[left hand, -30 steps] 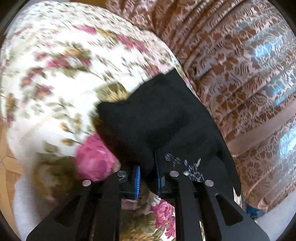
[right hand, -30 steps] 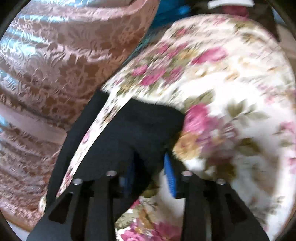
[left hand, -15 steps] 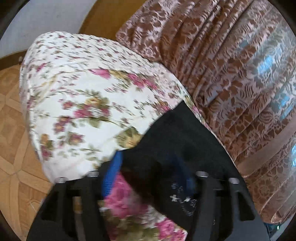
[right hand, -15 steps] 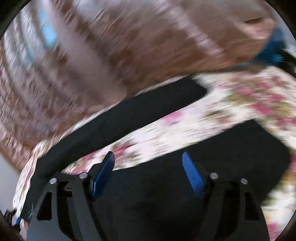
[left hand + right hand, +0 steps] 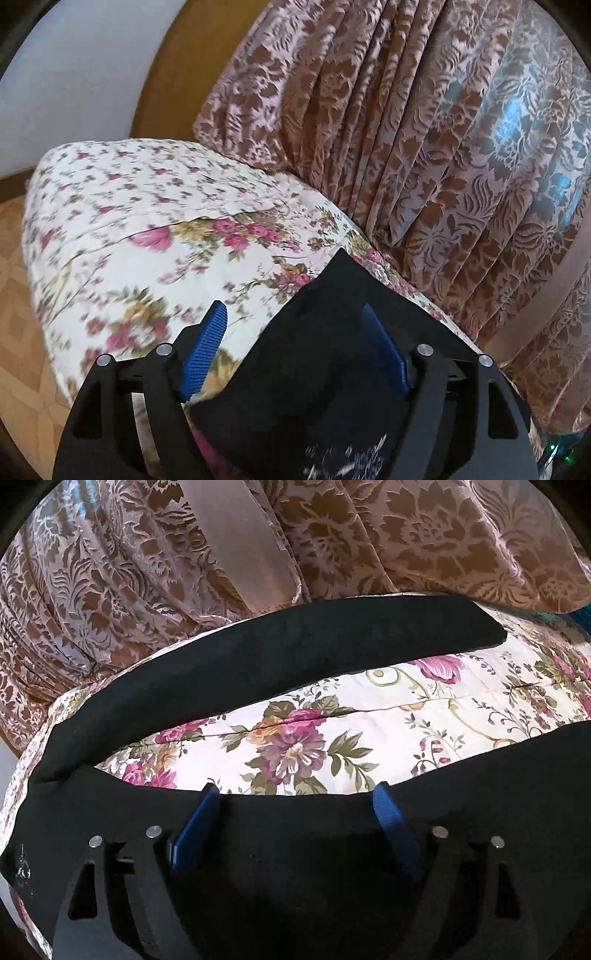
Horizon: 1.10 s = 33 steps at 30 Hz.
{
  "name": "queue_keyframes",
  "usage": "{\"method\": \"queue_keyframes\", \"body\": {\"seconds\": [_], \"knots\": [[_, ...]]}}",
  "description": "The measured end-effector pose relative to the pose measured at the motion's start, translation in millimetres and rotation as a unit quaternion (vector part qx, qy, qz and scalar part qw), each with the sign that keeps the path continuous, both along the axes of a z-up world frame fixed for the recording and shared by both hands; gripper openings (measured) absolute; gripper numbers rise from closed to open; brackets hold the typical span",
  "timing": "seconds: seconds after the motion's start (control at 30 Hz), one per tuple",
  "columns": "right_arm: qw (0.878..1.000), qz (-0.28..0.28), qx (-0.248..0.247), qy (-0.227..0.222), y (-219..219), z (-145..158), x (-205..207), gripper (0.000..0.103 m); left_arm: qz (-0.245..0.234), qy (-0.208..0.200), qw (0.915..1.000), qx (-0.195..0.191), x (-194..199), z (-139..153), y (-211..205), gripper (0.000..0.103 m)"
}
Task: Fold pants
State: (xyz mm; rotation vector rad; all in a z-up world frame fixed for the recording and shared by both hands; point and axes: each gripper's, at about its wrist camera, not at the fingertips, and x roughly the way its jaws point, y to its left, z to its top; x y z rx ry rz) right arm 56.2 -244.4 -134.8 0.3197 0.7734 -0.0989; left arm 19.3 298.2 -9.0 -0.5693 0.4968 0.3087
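- Lying flat on the cream bedspread printed with pink flowers (image 5: 369, 720): the black fabric pants (image 5: 295, 867), both legs spread apart in a V with bedspread showing between them.
- Right gripper (image 5: 295, 812): blue-padded fingers spread wide, nothing held, hovering over the near leg; whether the pads touch the cloth can't be told.
- Left gripper (image 5: 295, 339): also spread wide and empty, sitting over the waist end of the pants (image 5: 332, 369) (white embroidered motif visible low in its view).
- Key relation: in the right view both legs run left-right across the frame, so their long axis lies crosswise to the fingers. The far leg (image 5: 258, 653) lies along the bed edge, just beside the pink-brown damask curtain (image 5: 110, 572), well apart from the near leg.
- Judgement: next move is likely bringing one leg onto the other. Right gripper is nearer the near leg and its hem side; left is nearer the waistband, so it suits anchoring.
- Risk: soft cloth may drag and bunch on the quilted surface.
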Motion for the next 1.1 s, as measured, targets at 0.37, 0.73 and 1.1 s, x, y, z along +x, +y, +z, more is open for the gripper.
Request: {"method": "queue_keyframes", "body": {"seconds": [0.37,0.73,1.1], "knots": [[1.0,0.001,0.005,-0.003,-1.4,-0.9,-0.4,0.086,-0.132,0.111,0.9832,0.059,152.2,-29.8,-28.1,0.082],[1.0,0.001,0.007,-0.002,-0.4,-1.4,0.3,0.088,-0.128,0.146,0.9803,0.04,252.2,-62.4,-19.5,0.082],[1.0,0.0,0.007,-0.002,0.0,-1.8,0.0,0.089,-0.135,0.162,0.9769,0.037,311.0,-84.3,-3.8,0.082]]}}
